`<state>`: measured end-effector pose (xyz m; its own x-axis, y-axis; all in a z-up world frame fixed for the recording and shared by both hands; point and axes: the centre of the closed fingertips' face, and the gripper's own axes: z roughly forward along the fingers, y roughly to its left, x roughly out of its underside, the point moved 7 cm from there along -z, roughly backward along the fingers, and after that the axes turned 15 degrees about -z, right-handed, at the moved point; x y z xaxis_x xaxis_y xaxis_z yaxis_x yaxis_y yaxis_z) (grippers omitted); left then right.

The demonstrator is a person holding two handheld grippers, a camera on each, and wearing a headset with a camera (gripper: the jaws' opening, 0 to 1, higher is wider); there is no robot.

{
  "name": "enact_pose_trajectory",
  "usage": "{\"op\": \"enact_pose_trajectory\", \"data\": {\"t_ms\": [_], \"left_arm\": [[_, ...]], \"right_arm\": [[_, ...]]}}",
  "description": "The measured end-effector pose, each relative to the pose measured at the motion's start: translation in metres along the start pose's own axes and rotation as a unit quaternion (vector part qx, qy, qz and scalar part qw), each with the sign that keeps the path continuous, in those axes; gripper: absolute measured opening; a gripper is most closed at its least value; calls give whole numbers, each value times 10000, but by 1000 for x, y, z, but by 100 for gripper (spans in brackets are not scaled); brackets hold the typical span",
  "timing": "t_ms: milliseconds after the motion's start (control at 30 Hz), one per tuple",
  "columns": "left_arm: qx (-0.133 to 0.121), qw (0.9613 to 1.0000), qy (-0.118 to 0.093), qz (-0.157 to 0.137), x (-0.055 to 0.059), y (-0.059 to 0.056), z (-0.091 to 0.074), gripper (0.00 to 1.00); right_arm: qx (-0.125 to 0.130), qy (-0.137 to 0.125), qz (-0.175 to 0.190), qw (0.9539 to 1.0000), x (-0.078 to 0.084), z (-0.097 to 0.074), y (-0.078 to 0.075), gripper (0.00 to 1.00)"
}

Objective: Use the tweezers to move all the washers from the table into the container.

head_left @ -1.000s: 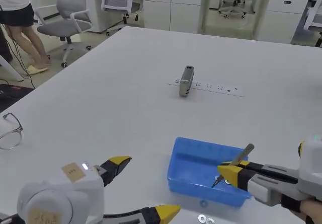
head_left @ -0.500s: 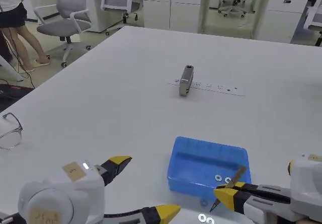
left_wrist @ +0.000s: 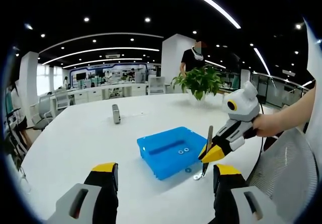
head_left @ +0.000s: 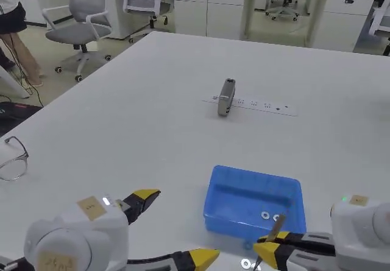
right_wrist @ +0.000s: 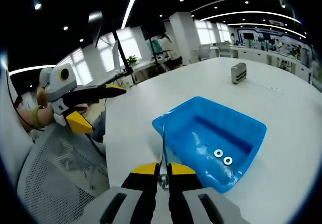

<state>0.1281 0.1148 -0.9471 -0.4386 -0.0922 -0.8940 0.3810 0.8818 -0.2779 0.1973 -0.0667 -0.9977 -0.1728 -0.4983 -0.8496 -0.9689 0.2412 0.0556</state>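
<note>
Two washers (head_left: 264, 215) lie in the blue container (head_left: 253, 175), tweezers (head_left: 272, 232) just beside.

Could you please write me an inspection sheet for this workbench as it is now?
Surface: white table, no spills seen.
Job's things: blue container holds two washers; loose washers lie on the table by its near wall; tweezers point down towards them.
Clutter: power strip with a grey plug; eyeglasses at the table's edge.
Grippers: right gripper shut on the tweezers; left gripper open, holding nothing.
Cables: dark cable hangs below the right gripper.
Surroundings: office chairs, cabinets, potted plant.
</note>
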Motion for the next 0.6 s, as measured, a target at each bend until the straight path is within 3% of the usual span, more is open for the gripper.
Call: {"op": "enact_pose_trajectory", "data": {"t_ms": [333, 467, 600], "left_arm": [[-1, 10000, 14, 10, 0, 0, 0, 79], [0, 10000, 24, 18, 0, 0, 0, 79], [1, 10000, 19, 13, 0, 0, 0, 79]], "right_arm": [[-30, 33, -171, 9998, 1, 2, 5, 4], [-76, 105, -543, 9984, 0, 2, 11, 4], [-140, 223, -1183, 9926, 0, 3, 20, 5]]}}
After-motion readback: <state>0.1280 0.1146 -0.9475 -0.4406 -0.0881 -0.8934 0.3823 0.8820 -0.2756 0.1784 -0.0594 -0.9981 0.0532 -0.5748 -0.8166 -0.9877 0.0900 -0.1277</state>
